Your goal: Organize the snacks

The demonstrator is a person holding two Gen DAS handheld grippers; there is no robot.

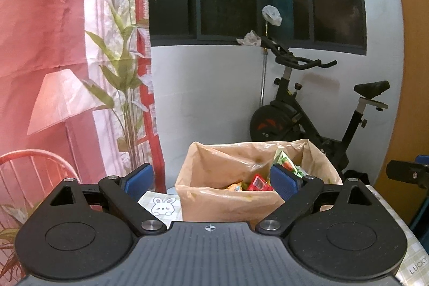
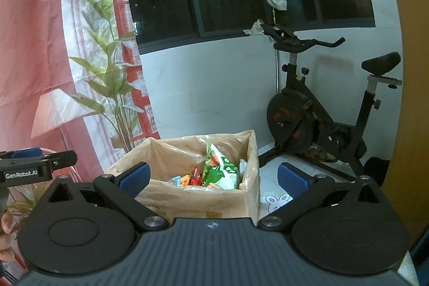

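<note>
The left gripper (image 1: 211,180) is held wide open with nothing between its blue pads (image 1: 139,176); the right gripper (image 2: 214,177) is likewise spread wide and empty. Both are pointed at an open cardboard box (image 1: 228,203) lined with thin plastic film, which is seen just ahead of the fingertips and slightly below them. In the left wrist view the box is framed between the pads and towards the right one; in the right wrist view it lies between the pads and towards the left one.

Inside the box, snack packets are heaped loosely: a tall green-and-white bag (image 2: 221,169) standing upright above the rest, a small red packet (image 1: 258,182) and orange wrappers (image 2: 185,180) low down beside it. The box rests on a cloth printed with a rabbit (image 1: 163,205).

The packets are judged to be light, soft and air-filled, with glossy film that may slip and contents that may crush. The green-and-white bag would best be taken by its crimped top edge, which stands clear of the heap. The small packets would have to be pinched across their flat faces, gently. The liner is loose and could be snagged.
</note>
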